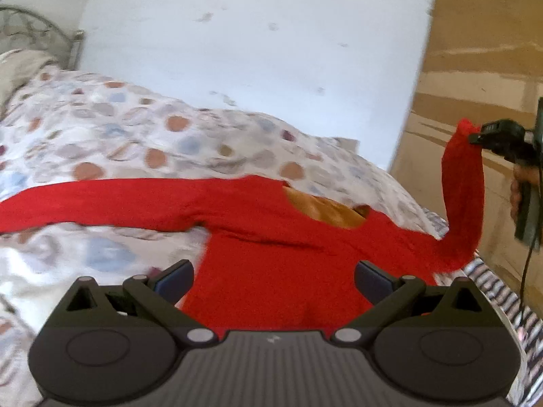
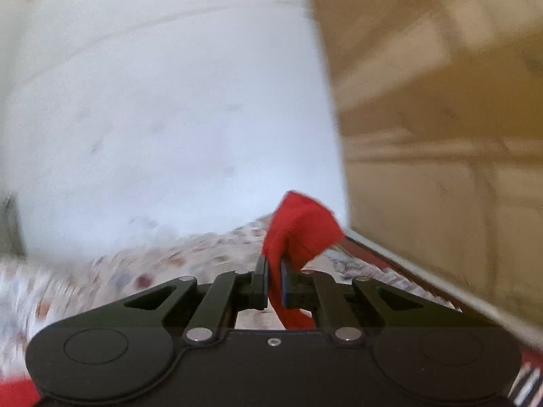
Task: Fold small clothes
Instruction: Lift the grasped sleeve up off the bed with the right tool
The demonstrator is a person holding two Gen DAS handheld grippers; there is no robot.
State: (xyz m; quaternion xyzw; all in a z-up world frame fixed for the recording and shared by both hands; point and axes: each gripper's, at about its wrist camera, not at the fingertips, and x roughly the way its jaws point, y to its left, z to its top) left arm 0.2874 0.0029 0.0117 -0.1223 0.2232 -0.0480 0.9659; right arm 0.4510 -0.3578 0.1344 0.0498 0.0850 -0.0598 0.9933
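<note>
A red long-sleeved sweater lies spread on the patterned bedspread, with one sleeve stretched out to the left. My left gripper hovers open above the sweater's body, with nothing between its fingers. At the right edge of the left wrist view my right gripper holds the other sleeve's cuff lifted high, so the sleeve hangs in a curve. In the right wrist view my right gripper is shut on that red cuff, which bunches beyond the fingertips.
A white wall rises behind the bed. Brown cardboard boxes stand at the right, close to the bed's striped edge. A metal headboard and a pillow are at the far left. A hand grips the right tool.
</note>
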